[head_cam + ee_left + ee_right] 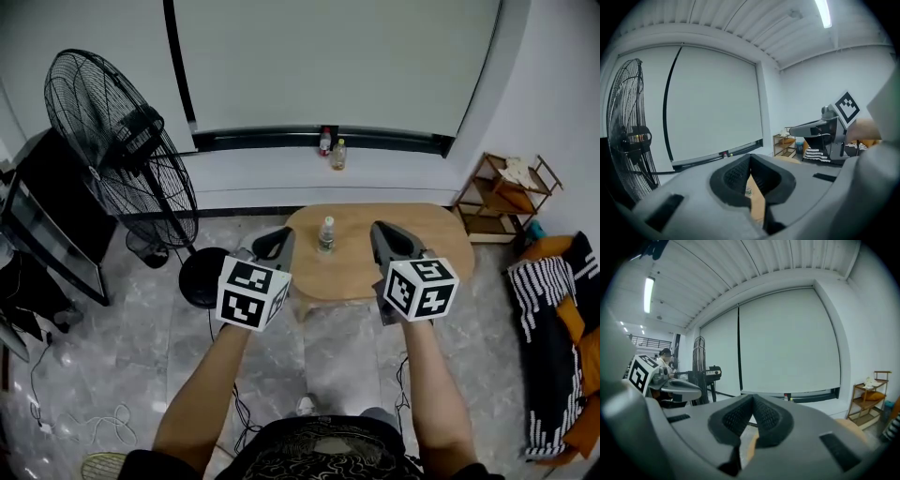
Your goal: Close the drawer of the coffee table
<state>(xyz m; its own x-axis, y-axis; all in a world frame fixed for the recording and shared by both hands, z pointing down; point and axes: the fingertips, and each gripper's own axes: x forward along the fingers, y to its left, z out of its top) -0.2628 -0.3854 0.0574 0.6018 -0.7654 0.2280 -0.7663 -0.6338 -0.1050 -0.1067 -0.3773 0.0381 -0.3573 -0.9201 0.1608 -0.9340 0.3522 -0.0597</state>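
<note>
Coffee table (422,230): a rounded wooden top at the centre of the head view, at 12 o'clock from your two grippers. Its drawer cannot be made out in any view.

Findings, left to right:

- A black pedestal fan (117,141) stands on the tiled floor at 10 o'clock from the table.
- Your left gripper (281,236) is held at 8 o'clock from the table's centre and points toward the table. Its jaws meet tip to tip and grip nothing. In its own view, only a strip of table top and the bottle show through the gap behind the tips.
- A clear bottle (326,234) stands upright on the table. In the head view it lies between your two grippers.
- Two small bottles (338,156) stand on the window ledge at 12 o'clock from the clear bottle.
- Your right gripper (382,230) is over the table top in the head view, at 3 o'clock from the bottle. Its jaws are fully together and empty.
- A wooden shelf (502,197) stands at 2 o'clock from the table.
- A black-and-white striped cloth (544,309) lies at 4 o'clock from the table.
</note>
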